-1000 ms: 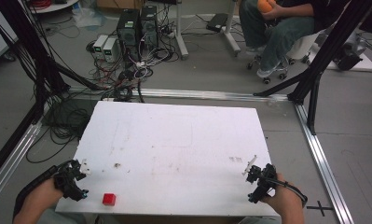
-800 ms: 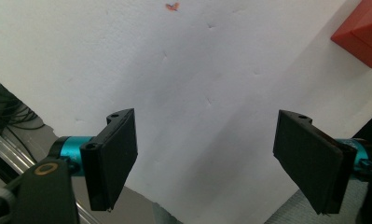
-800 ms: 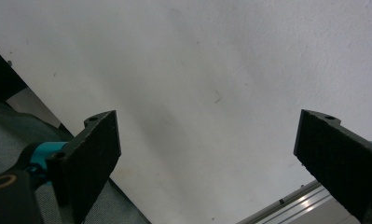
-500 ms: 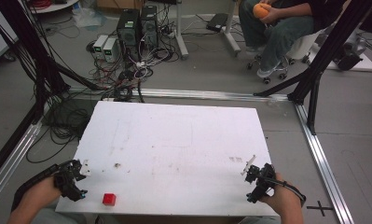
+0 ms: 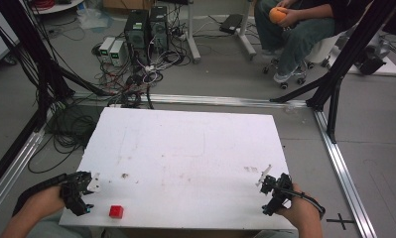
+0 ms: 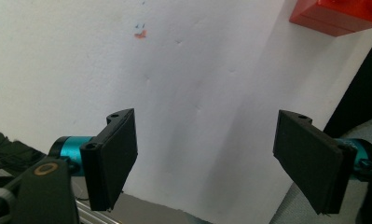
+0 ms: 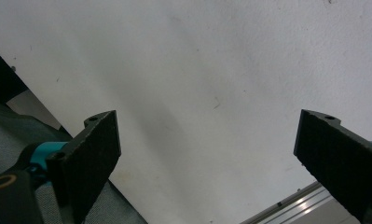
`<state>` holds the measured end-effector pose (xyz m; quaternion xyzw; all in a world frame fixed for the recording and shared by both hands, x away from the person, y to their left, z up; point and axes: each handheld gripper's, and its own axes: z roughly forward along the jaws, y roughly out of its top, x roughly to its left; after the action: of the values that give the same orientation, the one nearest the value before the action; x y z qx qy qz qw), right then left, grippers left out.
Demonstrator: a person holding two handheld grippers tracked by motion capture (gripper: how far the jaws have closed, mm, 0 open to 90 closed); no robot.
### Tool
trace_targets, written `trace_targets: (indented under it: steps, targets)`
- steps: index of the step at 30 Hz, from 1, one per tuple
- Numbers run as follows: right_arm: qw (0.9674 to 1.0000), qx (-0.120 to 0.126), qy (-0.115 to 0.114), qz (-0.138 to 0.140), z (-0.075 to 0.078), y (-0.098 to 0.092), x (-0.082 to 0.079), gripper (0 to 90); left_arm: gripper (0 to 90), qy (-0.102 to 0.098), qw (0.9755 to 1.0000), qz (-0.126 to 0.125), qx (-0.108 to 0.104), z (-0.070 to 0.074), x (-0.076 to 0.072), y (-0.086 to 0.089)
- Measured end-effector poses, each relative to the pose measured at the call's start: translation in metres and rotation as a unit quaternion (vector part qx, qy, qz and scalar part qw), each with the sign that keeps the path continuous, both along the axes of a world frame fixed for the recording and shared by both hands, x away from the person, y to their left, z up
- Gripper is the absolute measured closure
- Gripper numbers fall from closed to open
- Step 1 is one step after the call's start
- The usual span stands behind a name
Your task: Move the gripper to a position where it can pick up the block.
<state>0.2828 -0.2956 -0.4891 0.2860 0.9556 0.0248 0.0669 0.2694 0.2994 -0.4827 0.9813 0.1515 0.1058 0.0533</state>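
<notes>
My left hand (image 5: 41, 203) holds the left gripper (image 5: 80, 191) low at the near left corner, forearm coming in from the bottom edge. Its jaws stand wide apart with nothing between them. My right hand (image 5: 299, 214) holds the right gripper (image 5: 274, 191) at the near right edge; its jaws are also spread wide and empty.

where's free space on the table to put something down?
Nearly all of the white table is bare: the whole middle and far half, from the left tongs across to the right tongs. The one occupied spot is the near-left edge, where the red block sits beside the left tongs. Both tongs are open and hold nothing.
</notes>
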Motion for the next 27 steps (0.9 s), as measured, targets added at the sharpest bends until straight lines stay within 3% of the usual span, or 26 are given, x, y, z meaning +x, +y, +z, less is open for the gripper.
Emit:
trace_targets:
  steps: [9,17,27]
  targets:
    - [1.0000,0.003,-0.002,0.000,0.001,-0.001,0.000,6.4,22.0,0.010,0.9985,-0.053,0.010,0.005,0.000,-0.014]
    - [1.0000,0.005,-0.003,-0.004,0.000,-0.002,-0.001,6.4,22.0,0.012,0.9978,-0.064,0.014,0.008,-0.001,-0.022]
    - [1.0000,0.008,-0.001,0.000,0.001,0.000,-0.001,6.4,22.0,0.020,0.9950,-0.096,0.016,0.012,-0.008,-0.038]
